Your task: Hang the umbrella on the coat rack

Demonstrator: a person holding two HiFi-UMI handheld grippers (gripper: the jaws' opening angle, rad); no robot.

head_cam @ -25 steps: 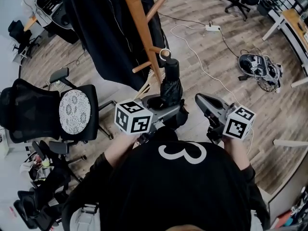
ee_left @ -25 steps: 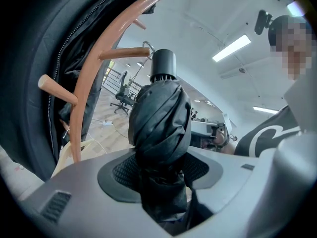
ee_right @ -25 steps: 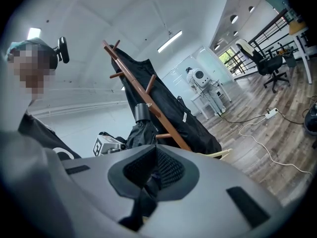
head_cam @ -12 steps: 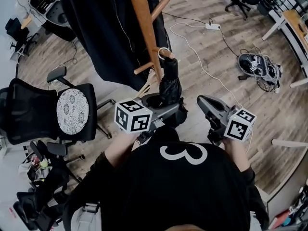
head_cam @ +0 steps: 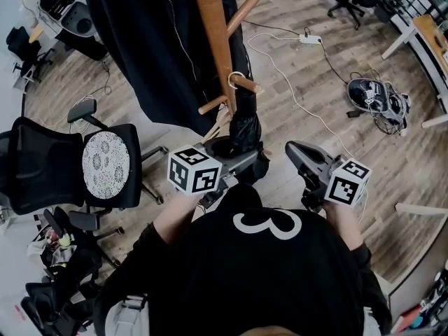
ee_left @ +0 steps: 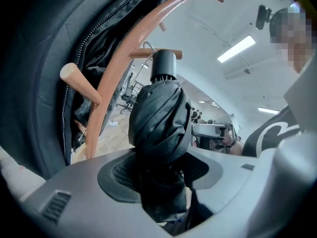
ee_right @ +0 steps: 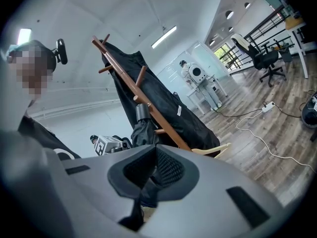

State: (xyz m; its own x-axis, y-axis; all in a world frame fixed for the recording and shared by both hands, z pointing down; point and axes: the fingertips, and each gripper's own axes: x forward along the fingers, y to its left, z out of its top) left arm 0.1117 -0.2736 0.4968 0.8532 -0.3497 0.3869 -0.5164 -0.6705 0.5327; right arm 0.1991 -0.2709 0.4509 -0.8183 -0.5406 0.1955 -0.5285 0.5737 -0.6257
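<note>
Right, from my end the left gripper [head_cam: 241, 161] has its jaws clamped on the folded black umbrella [head_cam: 245, 126], pressing into the bundled fabric low down, as the left gripper view shows [ee_left: 161, 175]. The umbrella [ee_left: 161, 120] stands roughly upright, its cylindrical handle [ee_left: 163, 67] topmost and just beneath a short wooden peg [head_cam: 246, 85] of the coat rack [head_cam: 213, 33]. A thin loop [head_cam: 236, 79] at the handle's top sits at that peg and seems to circle it, though I cannot be sure it is fully over. The rack's slanted wooden pole [ee_left: 114, 76] runs close beside the umbrella, and a long black coat [head_cam: 154, 47] hangs from it on the far side. The right gripper [head_cam: 299, 154] is held apart to the right, clear of the umbrella; in its own view [ee_right: 147, 182] the jaws are together with nothing between them. A black office chair [head_cam: 105, 163] stands on the wooden floor [head_cam: 315, 103] to the left, and a white cable [head_cam: 280, 68] trails across the boards beyond the rack.
</note>
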